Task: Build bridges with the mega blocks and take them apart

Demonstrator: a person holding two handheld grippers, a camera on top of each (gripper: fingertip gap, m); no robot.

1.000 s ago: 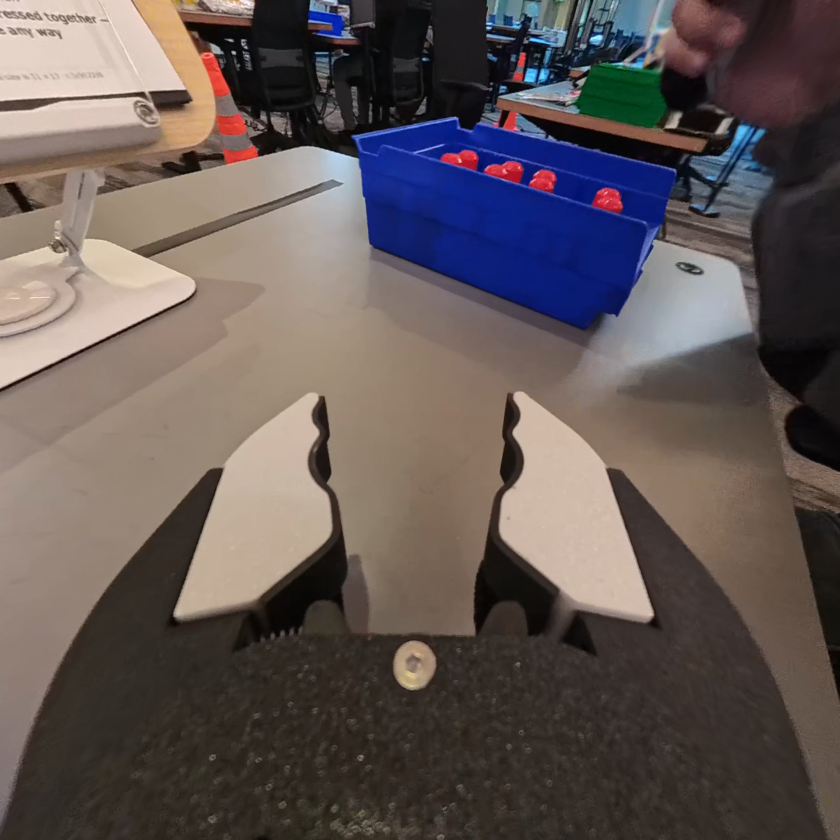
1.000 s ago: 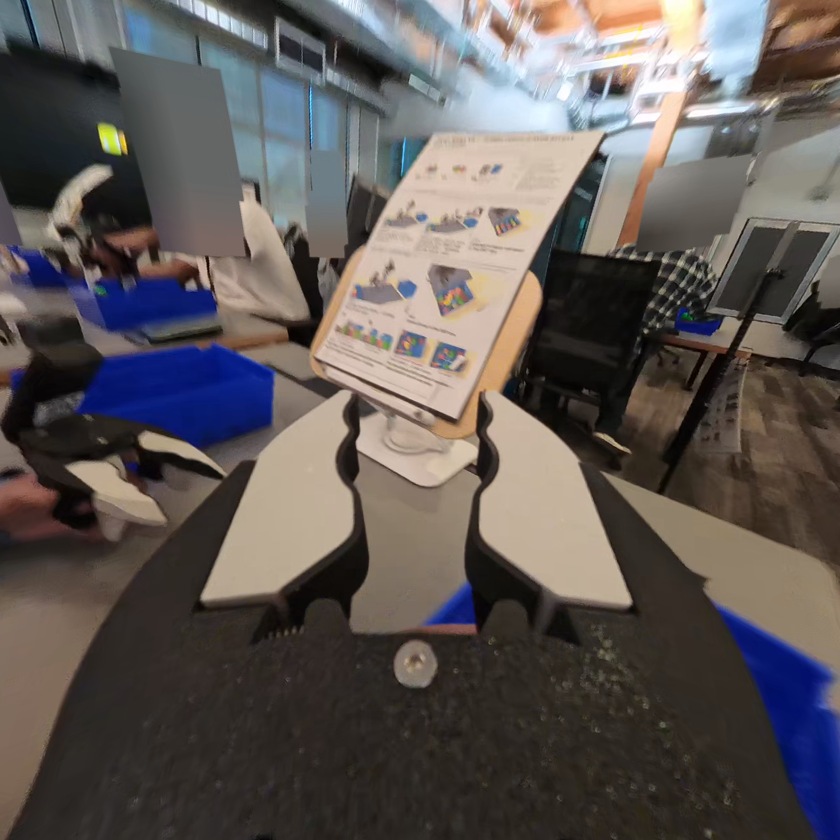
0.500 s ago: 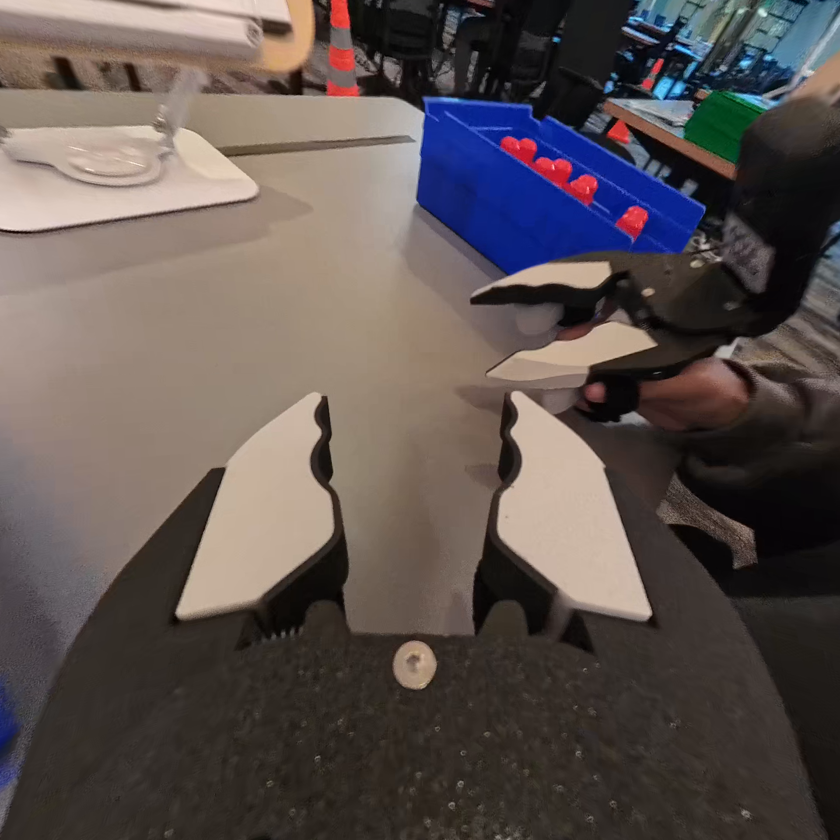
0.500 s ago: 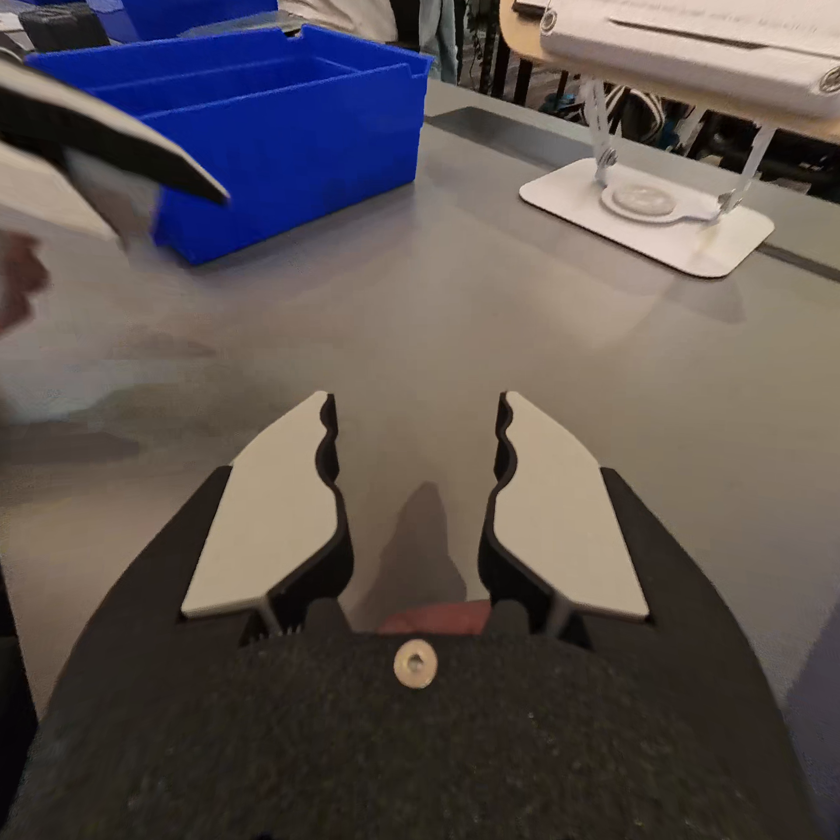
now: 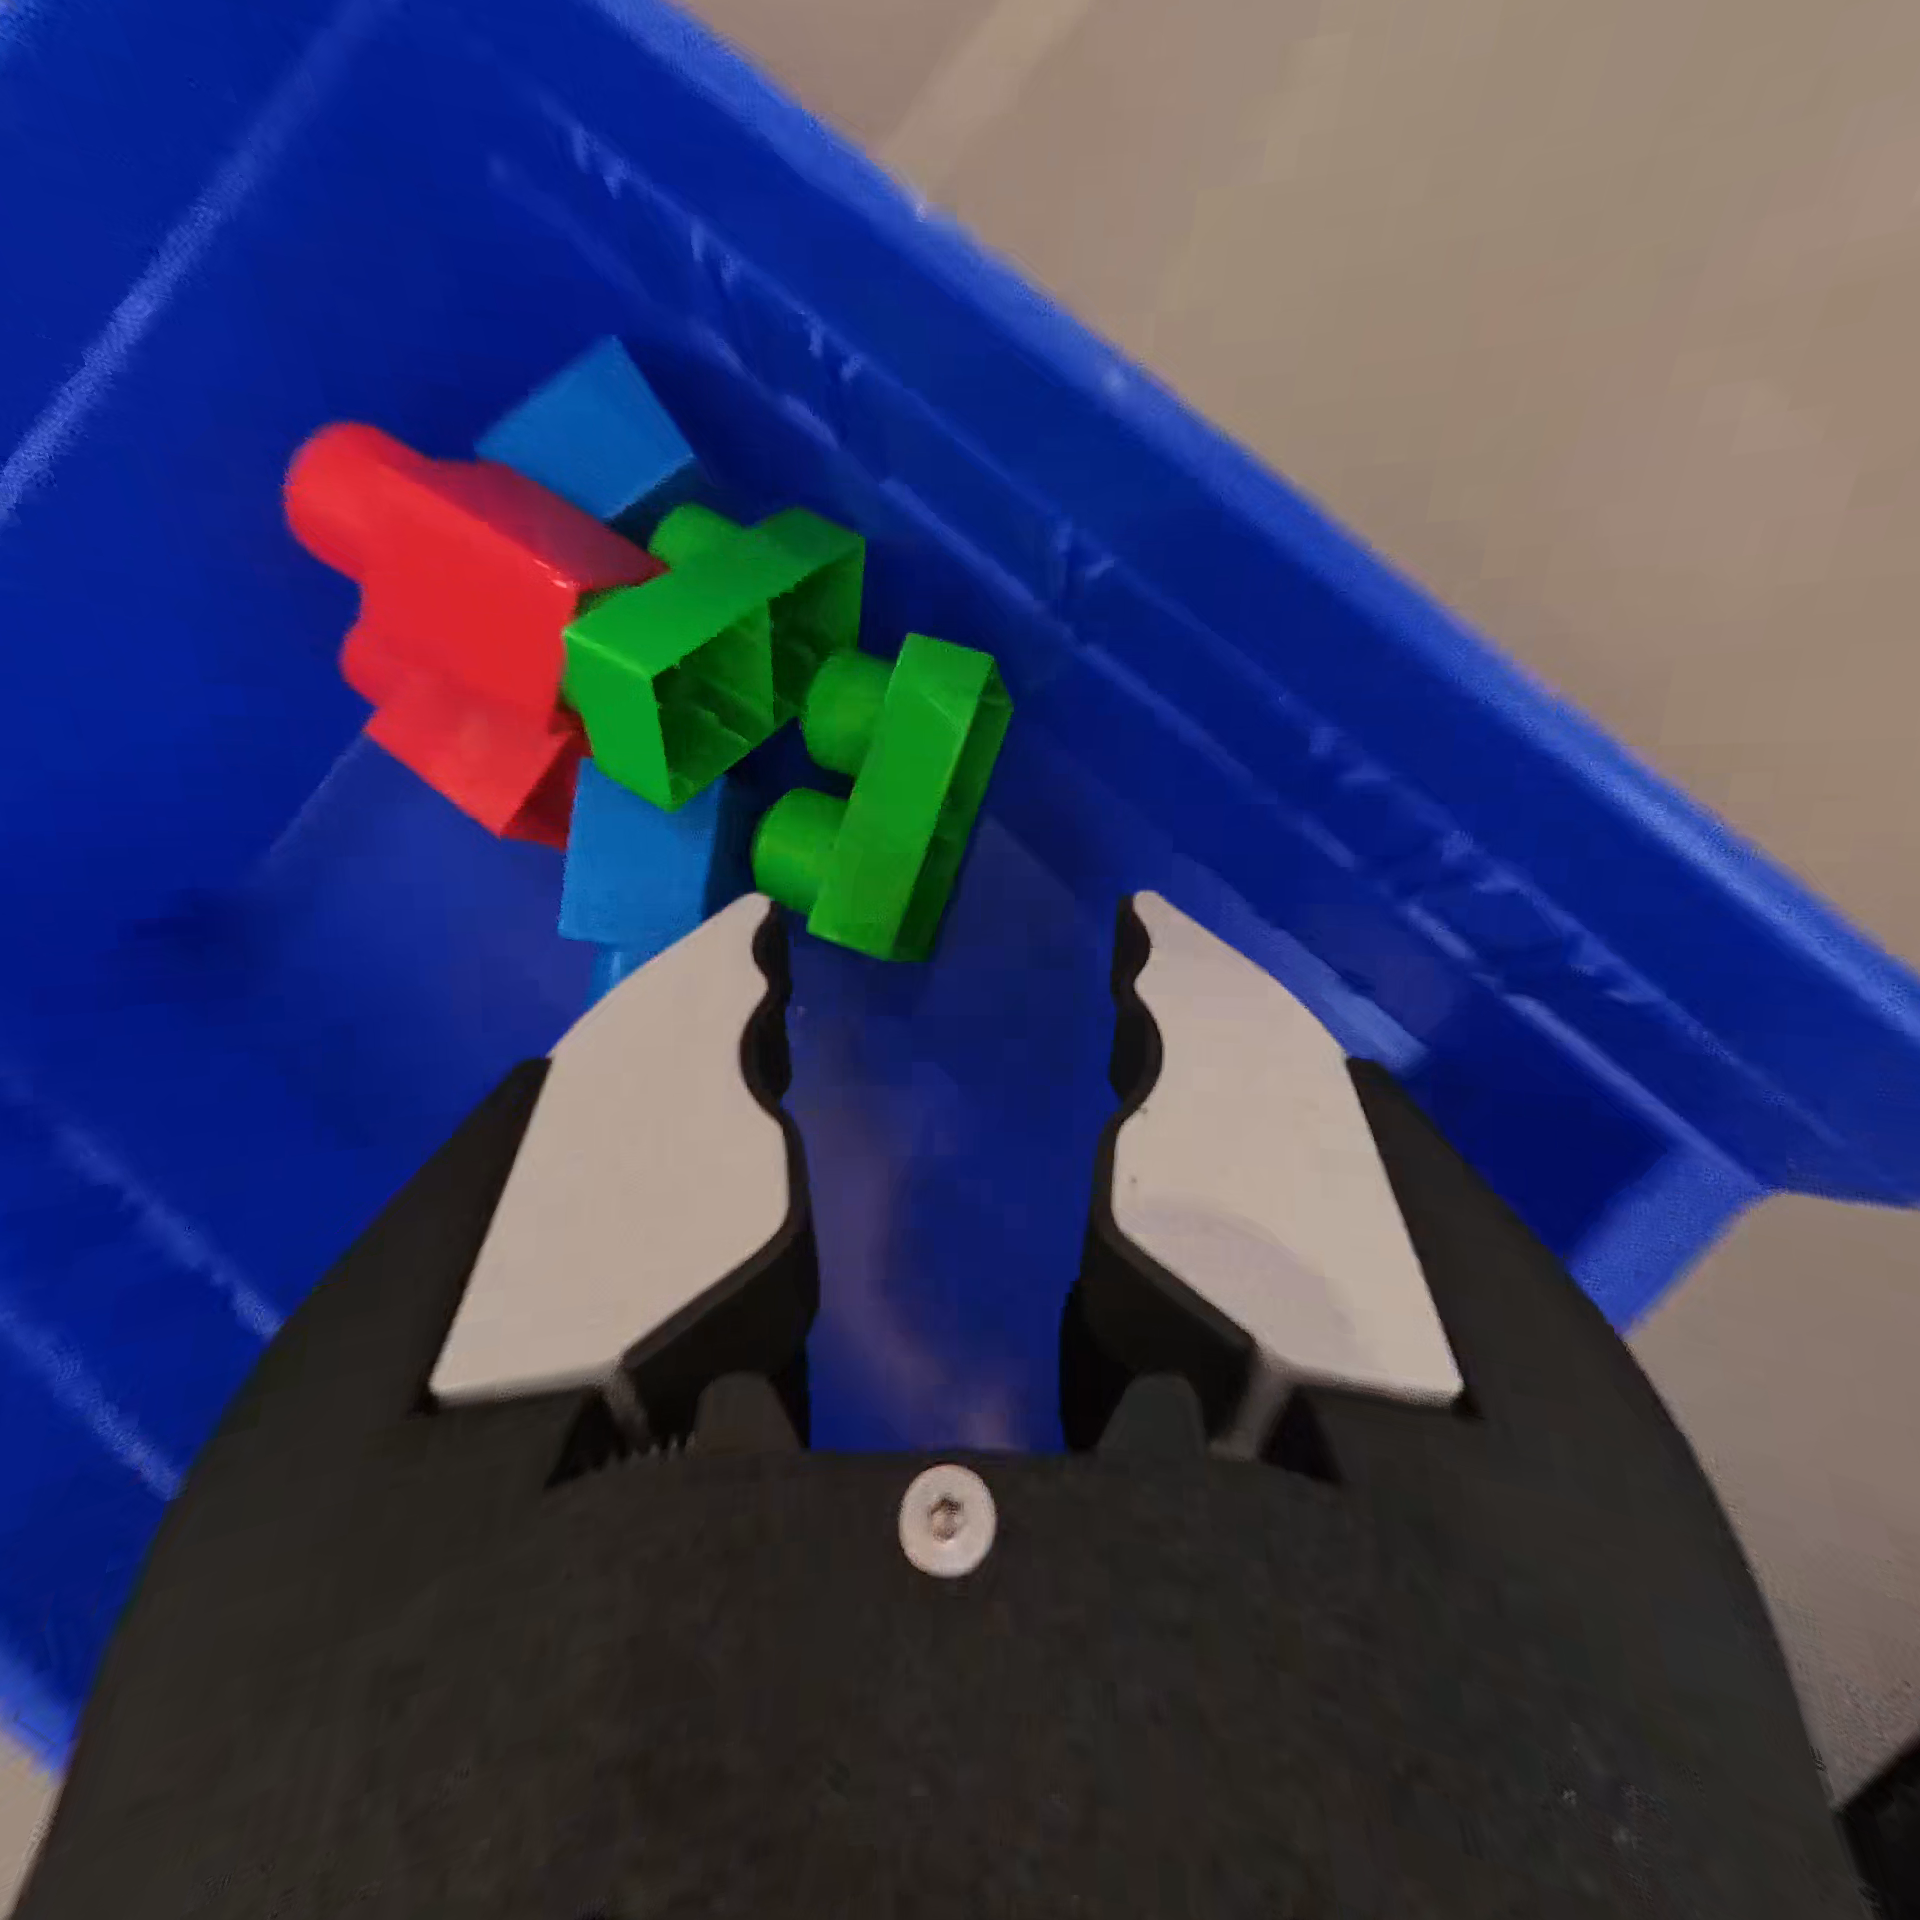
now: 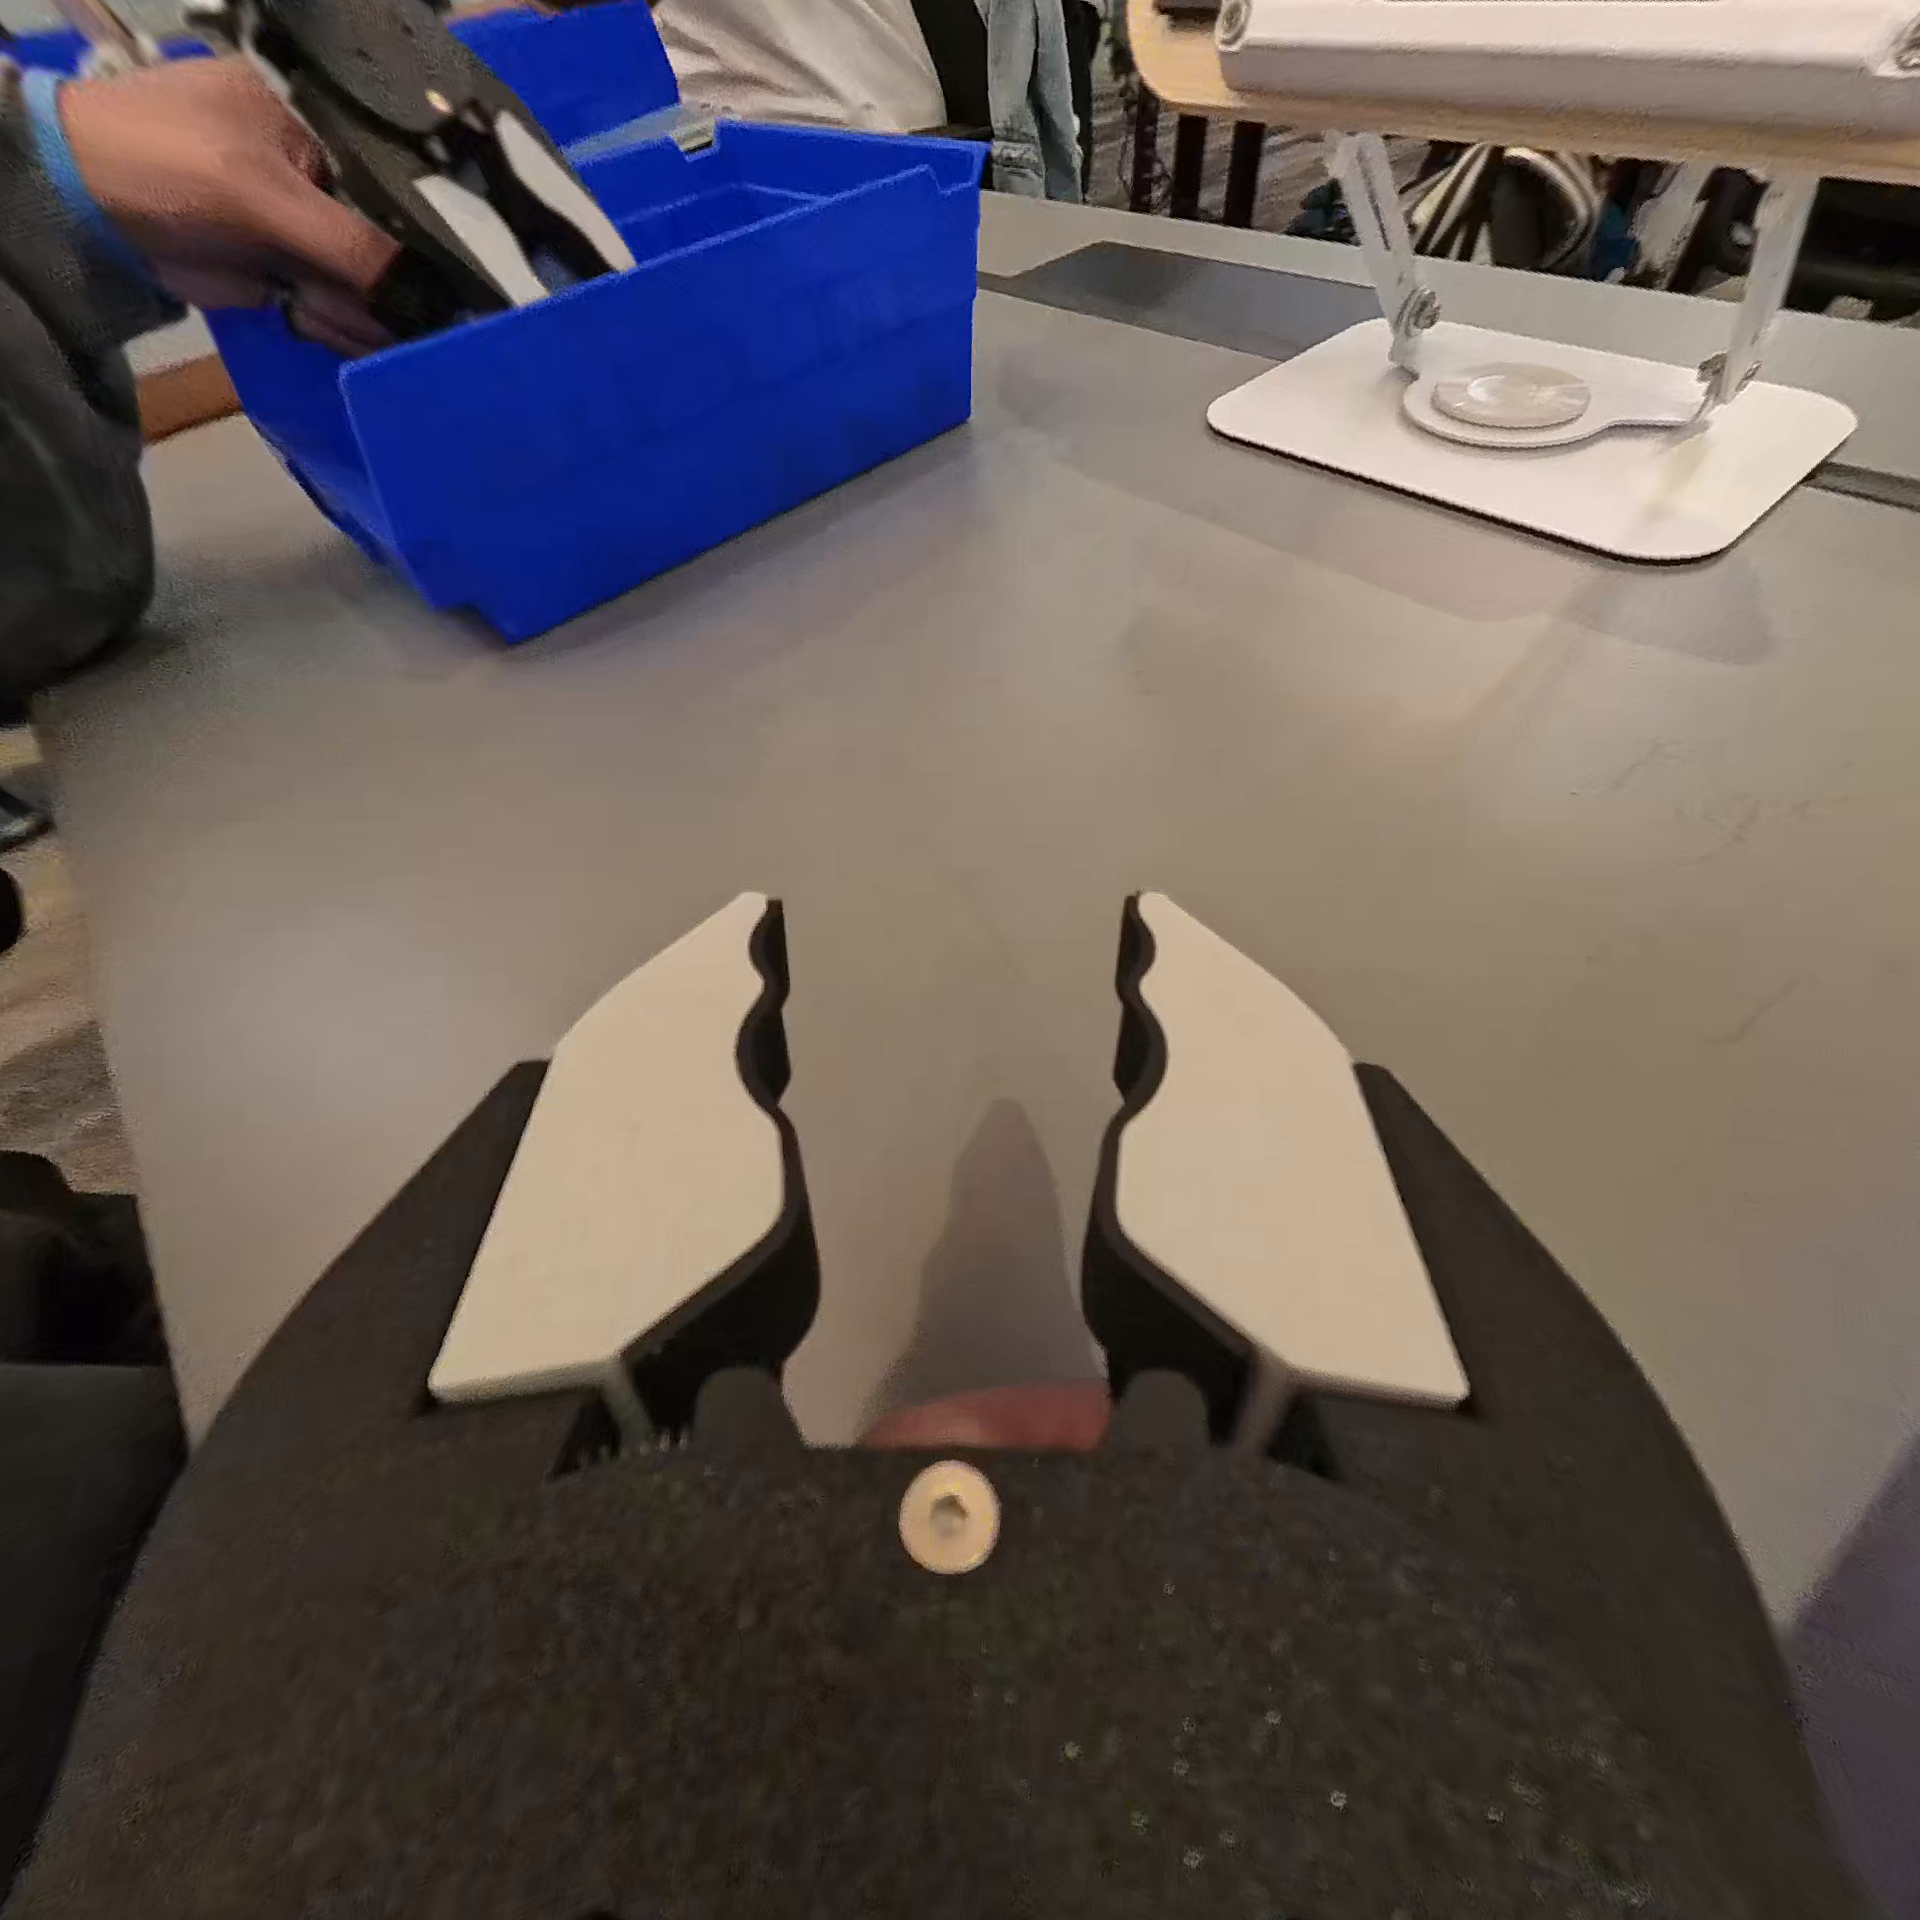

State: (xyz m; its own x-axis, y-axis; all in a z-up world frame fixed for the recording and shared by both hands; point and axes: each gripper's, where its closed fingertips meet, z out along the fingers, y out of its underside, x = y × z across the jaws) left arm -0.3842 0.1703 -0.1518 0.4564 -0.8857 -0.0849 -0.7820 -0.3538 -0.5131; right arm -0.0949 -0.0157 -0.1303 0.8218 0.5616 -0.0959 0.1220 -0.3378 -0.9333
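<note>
My left gripper [image 5: 945, 914] is open and empty, reaching down into a blue bin [image 5: 1247, 644]. In the bin lies a heap of blocks: a red block [image 5: 447, 623], a green block [image 5: 717, 655] with its hollow underside showing, a second green block [image 5: 894, 800] on its side just beyond my fingertips, and light blue blocks [image 5: 634, 862] under them. My right gripper [image 6: 951, 914] is open and empty, low over the grey table [image 6: 1039, 727]. In the right wrist view the left gripper [image 6: 520, 208] dips into the blue bin [image 6: 665, 416] at far left.
A white stand base [image 6: 1538, 436] carrying a tilted board sits at the table's far right. A person's hand and dark sleeve [image 6: 62, 436] are at the left edge. The bin's wall [image 5: 1351, 831] runs close along the right of my left fingers. One gripper's finger ends stand about 35 cm off the other's.
My left gripper swung from over the table into the blue bin and now looks down on the blocks. The right gripper stayed low over the table, still open.
</note>
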